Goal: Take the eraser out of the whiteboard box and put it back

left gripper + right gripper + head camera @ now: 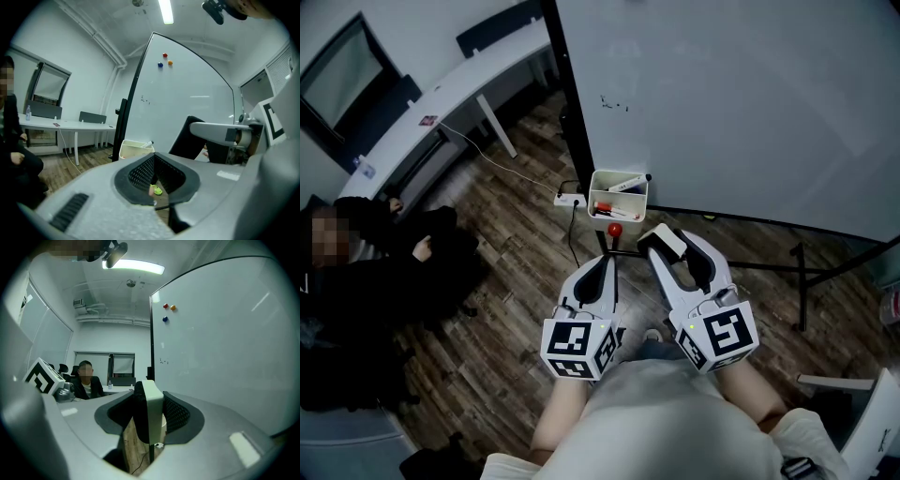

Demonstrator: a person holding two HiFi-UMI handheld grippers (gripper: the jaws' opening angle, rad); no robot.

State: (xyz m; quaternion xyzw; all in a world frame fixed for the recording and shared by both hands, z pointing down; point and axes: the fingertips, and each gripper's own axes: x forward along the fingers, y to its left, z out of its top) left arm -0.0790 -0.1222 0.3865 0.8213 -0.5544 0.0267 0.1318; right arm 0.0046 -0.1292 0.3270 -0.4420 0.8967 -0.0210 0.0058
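Note:
The eraser (667, 242), a white block with black felt, is clamped between the jaws of my right gripper (672, 240), just below and to the right of the whiteboard box. In the right gripper view the eraser (152, 416) stands upright between the pads, in front of the whiteboard (225, 343). The white box (596, 193) hangs at the whiteboard's lower left edge and holds markers. My left gripper (608, 260) is beside the right one, below the box, shut and empty. In the left gripper view the box (133, 149) shows ahead.
The whiteboard (722, 94) fills the upper right, and its black stand legs (802, 281) cross the wooden floor. A power strip (569, 199) with a cable lies by the stand. A person in dark clothes (384, 262) sits at left near a curved white desk (459, 84).

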